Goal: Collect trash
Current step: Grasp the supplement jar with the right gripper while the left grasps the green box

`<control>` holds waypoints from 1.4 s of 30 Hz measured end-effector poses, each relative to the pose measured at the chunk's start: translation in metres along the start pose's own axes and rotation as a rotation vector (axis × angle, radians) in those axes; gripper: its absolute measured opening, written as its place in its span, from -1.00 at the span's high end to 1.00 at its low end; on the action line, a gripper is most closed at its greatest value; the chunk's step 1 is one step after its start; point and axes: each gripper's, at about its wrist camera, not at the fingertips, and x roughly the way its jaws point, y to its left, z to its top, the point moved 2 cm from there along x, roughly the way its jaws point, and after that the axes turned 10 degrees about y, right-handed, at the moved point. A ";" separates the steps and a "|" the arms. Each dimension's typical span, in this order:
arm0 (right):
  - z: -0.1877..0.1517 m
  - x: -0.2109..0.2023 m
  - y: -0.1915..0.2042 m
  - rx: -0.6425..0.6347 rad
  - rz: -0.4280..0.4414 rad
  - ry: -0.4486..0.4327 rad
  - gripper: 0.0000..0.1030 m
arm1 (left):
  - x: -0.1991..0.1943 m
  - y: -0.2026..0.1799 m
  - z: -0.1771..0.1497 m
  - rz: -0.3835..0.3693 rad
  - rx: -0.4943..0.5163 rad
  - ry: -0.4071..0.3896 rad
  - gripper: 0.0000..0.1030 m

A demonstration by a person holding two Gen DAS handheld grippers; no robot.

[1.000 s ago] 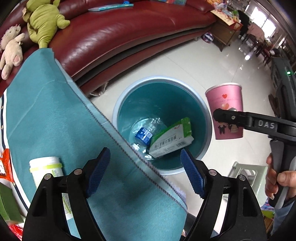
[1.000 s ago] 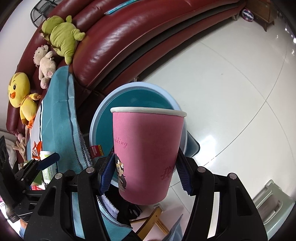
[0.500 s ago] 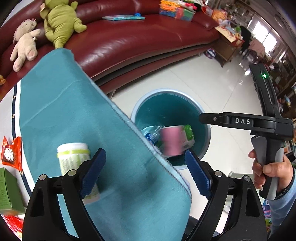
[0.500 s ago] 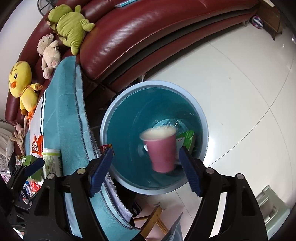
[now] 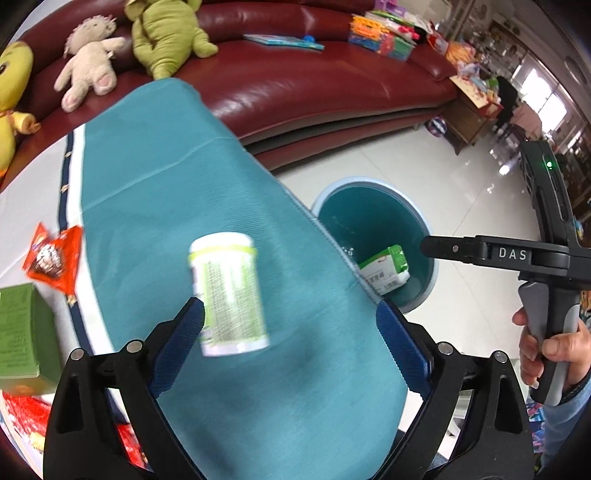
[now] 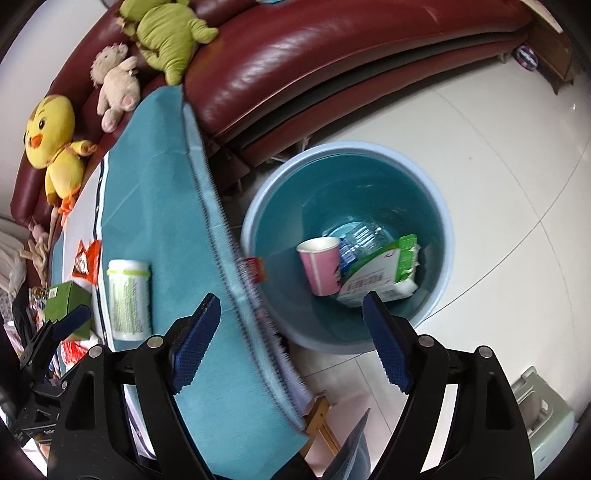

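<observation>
A round blue trash bin (image 6: 439,206) stands on the floor beside the table; it also shows in the left wrist view (image 5: 417,218). Inside it lie a pink paper cup (image 6: 320,266), a clear plastic bottle (image 6: 360,234) and a green-white carton (image 6: 380,273) (image 5: 386,266). My right gripper (image 6: 291,345) is open and empty above the bin's near rim. My left gripper (image 5: 291,350) is open and empty over the teal tablecloth (image 5: 177,192), just behind a lying white-green canister (image 5: 229,291) (image 6: 129,293).
On the table's left lie an orange snack wrapper (image 5: 55,258), a green box (image 5: 22,332) and red wrappers (image 5: 22,421). A dark red sofa (image 5: 314,74) with plush toys (image 5: 166,33) runs behind. A pale stool (image 6: 539,413) stands at the right.
My right gripper opened and the pink cup dropped into the bin. My left gripper swung left from the bin toward the white-green canister on the table.
</observation>
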 end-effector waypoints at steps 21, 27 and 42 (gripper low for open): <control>-0.016 0.010 0.130 -0.190 -0.050 0.056 -0.59 | -0.072 0.122 -0.059 0.057 -0.209 -0.128 -0.87; -0.012 0.027 0.156 -0.224 -0.055 0.076 -0.59 | -0.086 0.163 -0.072 0.081 -0.280 -0.152 -0.87; 0.002 0.082 0.199 -0.262 -0.111 0.109 -0.47 | -0.104 0.224 -0.080 0.117 -0.358 -0.166 -0.87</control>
